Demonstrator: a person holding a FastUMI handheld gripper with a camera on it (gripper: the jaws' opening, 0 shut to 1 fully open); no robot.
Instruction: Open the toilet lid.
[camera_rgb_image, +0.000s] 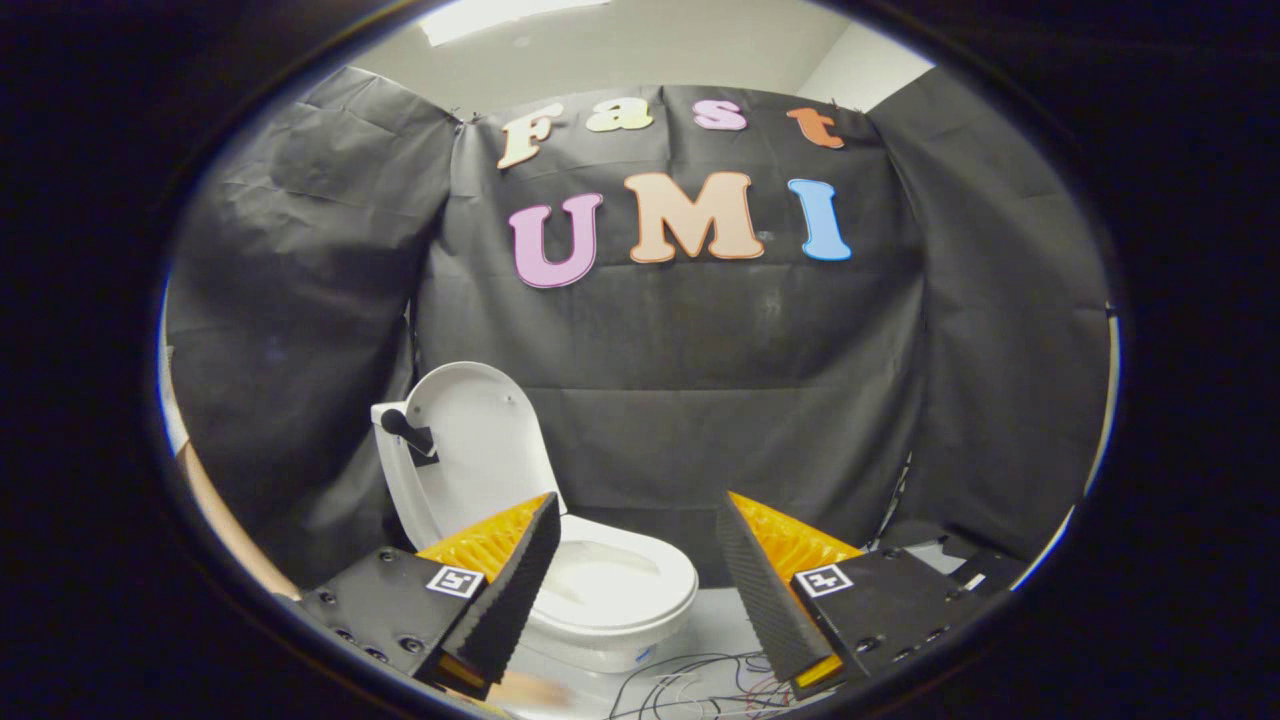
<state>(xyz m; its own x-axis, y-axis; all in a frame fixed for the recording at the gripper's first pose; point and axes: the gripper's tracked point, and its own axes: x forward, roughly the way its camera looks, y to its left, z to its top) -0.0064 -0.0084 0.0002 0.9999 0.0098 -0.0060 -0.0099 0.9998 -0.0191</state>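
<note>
Counts: 1 toilet (610, 600), 1 lid (480, 440), 1 seat ring, 1 black handle (403, 428) on the lid, 1 hand-held gripper (637, 530) w/ 2 fingers, 1 bunch of loose wires (700, 685).
Hand-held gripper: open, fingers spread wide apart, nothing between the pads, touching nothing.
Lid: already up, standing about upright behind the bowl, leaning back toward the black cloth wall (700, 400). White, oval.
Handle: short black knob on a small black mount, stuck to the lid's left edge, pointing up and left.
Lid vs gripper: lid sits beyond and above the left finger (520, 570), well clear of it; lower part of lid hidden behind that finger tip.
Bowl vs gripper: white bowl and seat lie ahead of the fingers, mostly in the gap, nearer the left finger, which covers its left edge. Right finger (760, 580) is apart from the toilet.
Floor (715, 625): pale; toilet stands on it.
Wires: thin black and red, on the floor just in front of the bowl, close to the right finger's base.
Wall: black cloth on all sides behind the toilet.
</note>
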